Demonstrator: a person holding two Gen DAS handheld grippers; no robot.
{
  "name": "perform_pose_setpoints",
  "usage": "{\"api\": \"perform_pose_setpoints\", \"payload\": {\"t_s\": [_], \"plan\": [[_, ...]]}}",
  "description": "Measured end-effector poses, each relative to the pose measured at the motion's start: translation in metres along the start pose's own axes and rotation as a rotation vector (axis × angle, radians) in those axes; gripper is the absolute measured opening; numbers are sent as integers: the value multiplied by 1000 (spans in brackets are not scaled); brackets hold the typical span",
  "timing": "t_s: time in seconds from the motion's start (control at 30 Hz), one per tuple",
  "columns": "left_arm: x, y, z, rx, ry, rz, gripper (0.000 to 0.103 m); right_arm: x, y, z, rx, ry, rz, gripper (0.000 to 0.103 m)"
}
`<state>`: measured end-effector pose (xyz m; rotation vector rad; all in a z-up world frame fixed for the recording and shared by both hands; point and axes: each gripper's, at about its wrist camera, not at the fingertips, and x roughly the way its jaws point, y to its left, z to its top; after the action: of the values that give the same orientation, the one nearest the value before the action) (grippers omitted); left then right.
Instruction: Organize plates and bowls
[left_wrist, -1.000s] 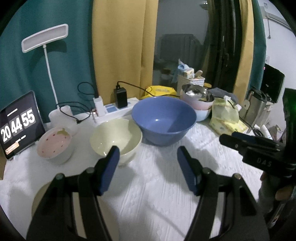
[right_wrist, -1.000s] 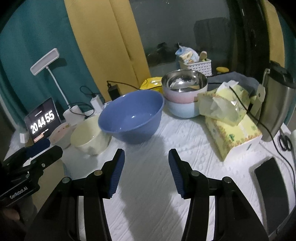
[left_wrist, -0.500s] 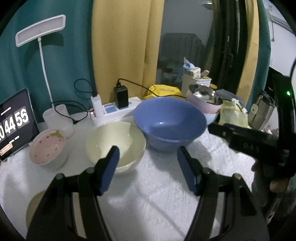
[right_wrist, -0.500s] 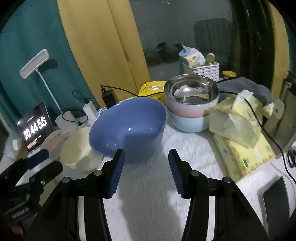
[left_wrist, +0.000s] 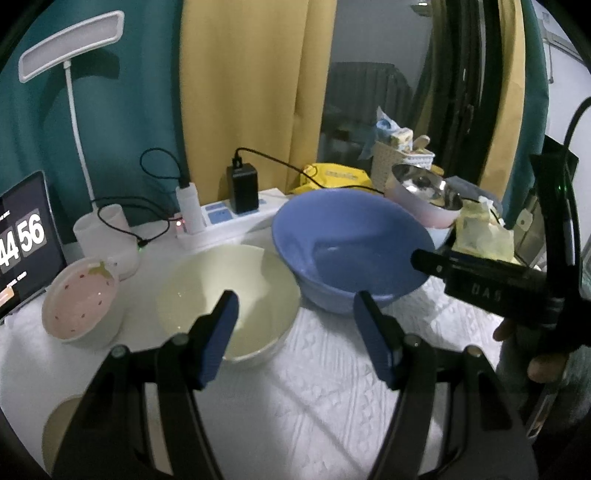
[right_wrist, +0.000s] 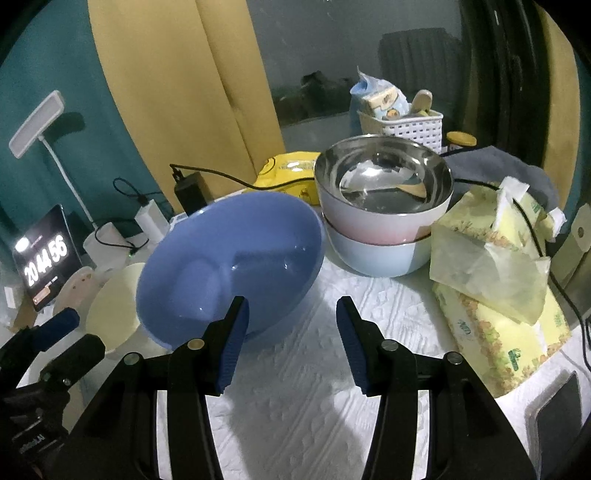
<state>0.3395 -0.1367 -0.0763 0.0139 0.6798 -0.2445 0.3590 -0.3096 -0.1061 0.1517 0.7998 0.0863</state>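
A white quilted cloth (right_wrist: 295, 369) covers the table, with teal and yellow curtains behind. At centre frame a round, glossy blue bowl (right_wrist: 229, 266) sits mouth up. Left of it stand one cream bowl (left_wrist: 221, 295) and one pink speckled bowl (left_wrist: 79, 299). At upper right a steel-lined bowl (right_wrist: 384, 184) nests in a pale blue one (right_wrist: 376, 254): five bowls in all. The left gripper (left_wrist: 295, 332) and right gripper (right_wrist: 291, 332) both hover with fingers apart, holding nothing.
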Motion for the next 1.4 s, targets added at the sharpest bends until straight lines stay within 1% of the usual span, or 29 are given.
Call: {"api": "perform_pose_setpoints", "payload": {"t_s": [0.23, 0.6, 0.9, 1.0, 1.1, 1.13, 1.17, 1.2, 1.23, 1.27, 1.33, 1.4], "plan": [[13, -3, -1, 1, 24, 8, 66, 8, -3, -4, 3, 14, -3, 52], [24, -16, 0, 28, 36, 13, 66, 20, -17, -18, 25, 51, -23, 52], [33, -26, 0, 53, 27, 31, 66, 29, -26, -25, 42, 69, -24, 52], [34, -29, 0, 66, 11, 56, 66, 29, -27, -27, 49, 67, -19, 51], [36, -29, 0, 69, 6, 65, 65, 28, -27, -27, 54, 67, -12, 45], [37, -29, 1, 70, 5, 66, 65, 28, -27, -26, 56, 66, -8, 40], [37, -30, 1, 73, 2, 66, 65, 28, -28, -26, 55, 65, -8, 37], [38, -31, 1, 78, 2, 65, 62, 27, -28, -27, 54, 64, -8, 37], [39, -32, 1, 80, 5, 65, 56, 27, -28, -27, 54, 64, -7, 34], [41, -32, 0, 83, 11, 61, 52, 27, -27, -28, 53, 65, -7, 30], [43, -34, -1, 91, 12, 60, 46, 26, -27, -29, 51, 65, -6, 26], [44, -35, -2, 97, 14, 59, 42, 25, -25, -29, 45, 63, -1, 22]]}}
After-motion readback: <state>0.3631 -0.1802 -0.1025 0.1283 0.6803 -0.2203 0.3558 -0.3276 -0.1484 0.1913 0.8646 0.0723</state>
